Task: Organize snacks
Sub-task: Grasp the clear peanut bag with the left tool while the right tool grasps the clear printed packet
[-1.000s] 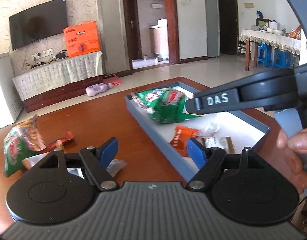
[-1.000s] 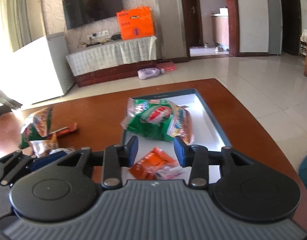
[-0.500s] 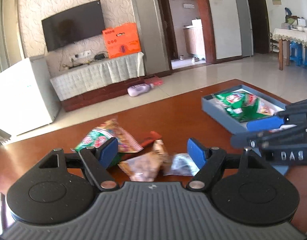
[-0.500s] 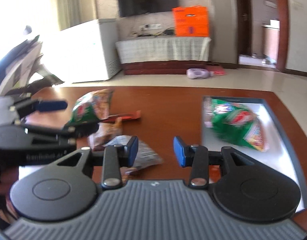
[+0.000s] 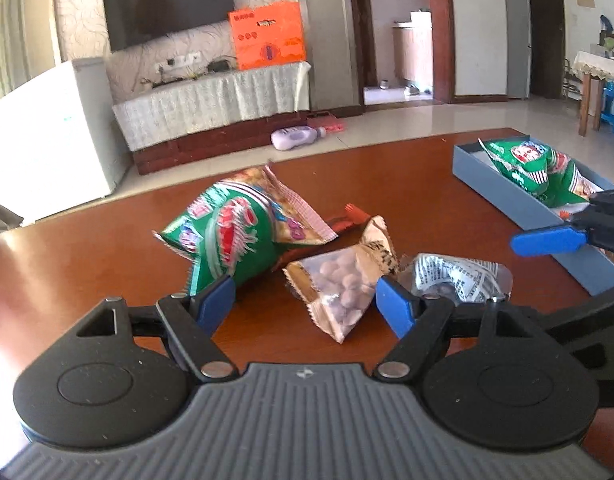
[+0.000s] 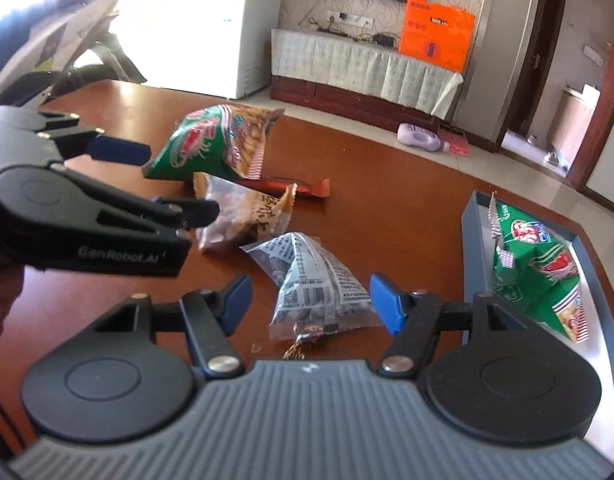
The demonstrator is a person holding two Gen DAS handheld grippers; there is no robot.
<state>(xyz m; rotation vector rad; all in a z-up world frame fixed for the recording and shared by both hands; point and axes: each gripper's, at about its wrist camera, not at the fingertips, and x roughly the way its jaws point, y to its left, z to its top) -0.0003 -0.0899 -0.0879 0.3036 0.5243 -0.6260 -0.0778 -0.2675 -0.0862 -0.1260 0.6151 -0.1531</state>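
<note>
Snacks lie heaped mid-frame on the brown table [image 5: 407,168], a peanut packet [image 5: 343,284] before the wide-open, empty left gripper [image 5: 305,304], a clear printed packet [image 6: 311,280] between the just-widened, untouching jaws of the right gripper [image 6: 311,304], another green bag [image 6: 535,268] in the blue tray [image 6: 473,248] at right.

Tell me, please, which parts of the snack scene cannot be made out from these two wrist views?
- Tray: near end hidden by the right gripper in the right view, cut by the frame edge in the left view.
- Red bar: mostly covered by the peanut packet and green bag.
- Clear packet: print too small to read.
- Small orange packet: only a sliver shows.
</note>
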